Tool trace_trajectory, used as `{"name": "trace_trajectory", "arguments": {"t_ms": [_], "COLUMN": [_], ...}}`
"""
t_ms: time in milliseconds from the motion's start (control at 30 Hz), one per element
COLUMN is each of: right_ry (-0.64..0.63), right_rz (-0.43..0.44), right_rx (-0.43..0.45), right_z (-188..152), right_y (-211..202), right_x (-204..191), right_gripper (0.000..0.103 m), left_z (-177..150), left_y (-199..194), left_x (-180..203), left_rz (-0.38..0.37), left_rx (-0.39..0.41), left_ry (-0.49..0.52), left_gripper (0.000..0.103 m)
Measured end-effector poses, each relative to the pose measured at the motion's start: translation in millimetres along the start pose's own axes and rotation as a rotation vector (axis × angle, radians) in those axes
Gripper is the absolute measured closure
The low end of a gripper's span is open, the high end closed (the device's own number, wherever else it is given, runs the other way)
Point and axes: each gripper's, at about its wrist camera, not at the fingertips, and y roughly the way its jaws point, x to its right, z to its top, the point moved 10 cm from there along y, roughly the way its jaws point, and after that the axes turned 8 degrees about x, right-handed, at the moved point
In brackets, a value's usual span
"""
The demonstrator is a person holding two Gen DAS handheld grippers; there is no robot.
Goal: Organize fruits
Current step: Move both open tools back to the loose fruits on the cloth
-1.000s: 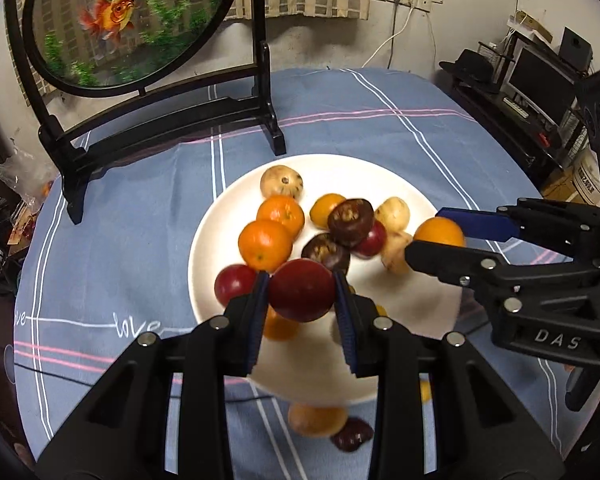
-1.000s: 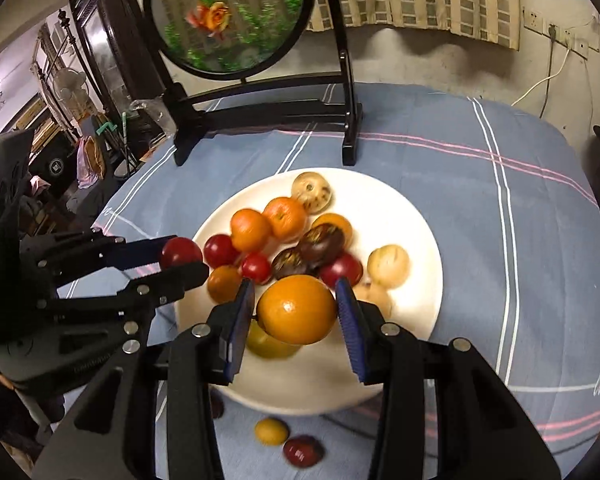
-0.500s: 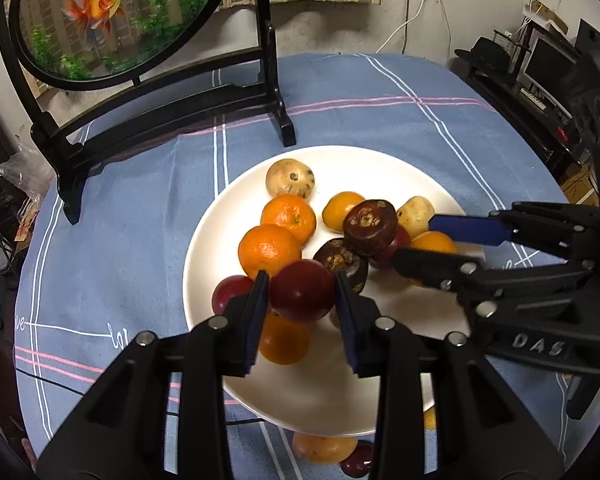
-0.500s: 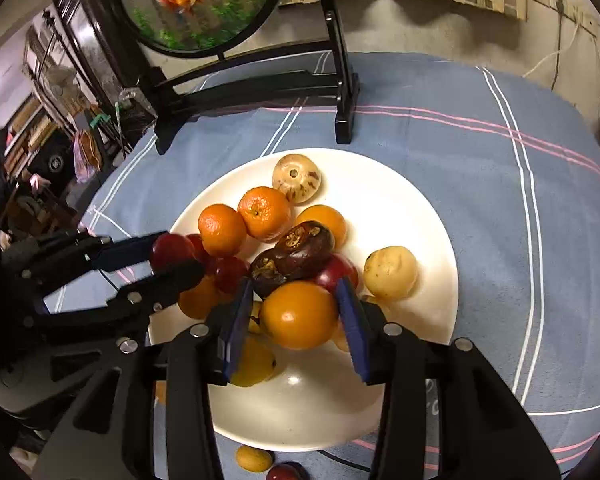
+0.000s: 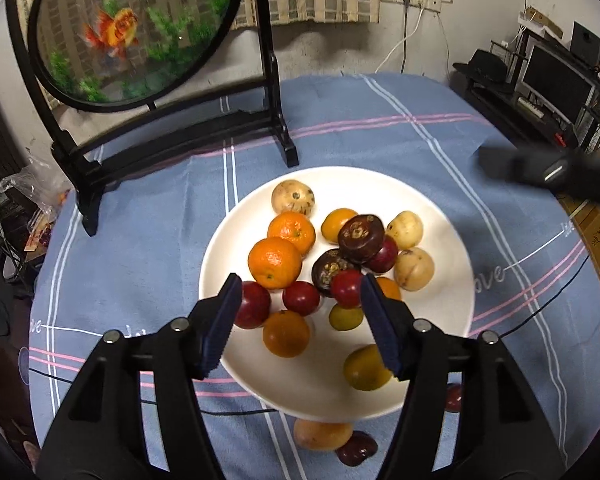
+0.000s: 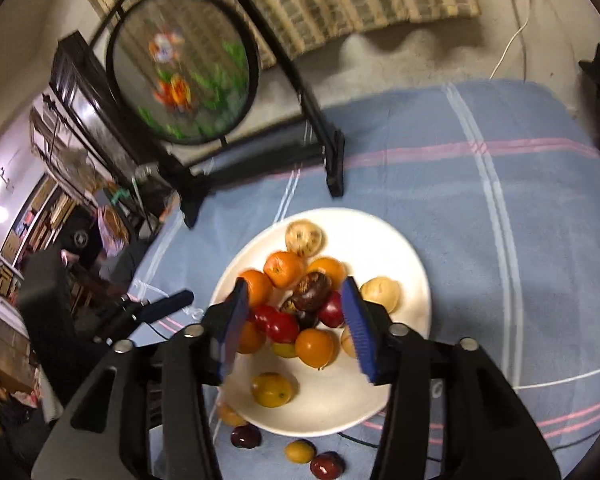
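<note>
Left gripper (image 5: 300, 320) jaws are opening, nothing gripped, hovering over the white plate (image 5: 440, 208). Right gripper (image 6: 296, 320) jaws are also opening, empty. Fruits (image 5: 276, 262) are sitting piled on the plate; a few strays (image 6: 300, 451) are lying on the blue tablecloth (image 5: 148, 248) beside its near rim.

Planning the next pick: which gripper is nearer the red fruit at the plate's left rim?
Left. The left gripper, opening empty, hovers beside the red fruit; the right gripper, opening empty, is beyond the plate's right rim.
</note>
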Motion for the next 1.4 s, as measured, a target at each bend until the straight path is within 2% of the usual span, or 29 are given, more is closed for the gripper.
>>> {"name": "trace_trajectory", "arguments": {"t_ms": [100,133,267,300,433,500,633,733,833,900,967,1067,1167,1233,1400], "right_ry": [-0.034,-0.077,-0.228,-0.265,-0.343,-0.356,-0.327,-0.295,-0.208,-0.213,-0.239,-0.318,-0.384,-0.409,-0.485], "right_rz": [0.004,-0.027,-0.117,-0.134,-0.187,-0.152,0.028,-0.045,-0.093,-0.129,-0.158,-0.176,-0.179,-0.161,-0.166], "right_rx": [0.127,0.18,0.384,0.467,0.638,0.686,0.513,0.425,0.233,0.146,0.073,-0.029,-0.121,-0.181,-0.266], "right_z": [21.7,30.5,52.7,58.2,63.1,58.4,28.8,5.1,-32.3,-58.1,-84.7,-123.1,-154.5,-168.8,-184.4], "right_y": [-42.2,-61.0,-128.0,-153.1,-214.1,-238.3,-229.6,-205.7,-159.3,-134.9,-113.4,-88.1,-67.7,-49.4,-16.5], "right_x": [-10.7,-15.4,-37.6,-46.8,-68.5,-78.1,-83.3,-63.2,-29.2,-14.6,-4.7,1.9,5.7,7.0,13.4], "right_gripper": [0.033,0.031,0.004,0.001,0.001,0.001,0.001,0.001,0.001,0.001,0.003,0.014,0.019,0.022,0.029], "left_z": [4.7,6.2,11.4,13.1,17.3,18.6,14.7,4.9,-16.7,-38.9,-65.2,-99.0,-134.7,-148.4,-157.7], "left_y": [-18.7,-24.5,-51.7,-58.0,-81.7,-91.9,-106.9,-111.4,-110.3,-104.4,-95.4,-81.6,-65.0,-57.3,-39.0], "left_x": [2.4,3.4,8.8,9.8,15.2,17.3,18.1,11.9,1.2,-5.0,-7.9,-5.2,10.0,19.9,28.7], "left_rz": [-0.001,-0.002,-0.006,-0.006,-0.007,-0.011,-0.005,0.007,0.022,0.026,0.03,0.009,-0.029,-0.048,-0.062], "left_rx": [0.038,0.048,0.092,0.103,0.146,0.164,0.181,0.175,0.142,0.099,0.046,-0.033,-0.117,-0.15,-0.184], "left_ry": [0.003,0.004,0.005,0.008,0.024,0.029,0.039,0.032,0.013,-0.001,-0.007,-0.039,-0.065,-0.067,-0.105], "left_gripper": [0.038,0.038,0.038,0.035,0.033,0.032,0.031,0.031,0.031,0.031,0.031,0.031,0.031,0.031,0.031]}}
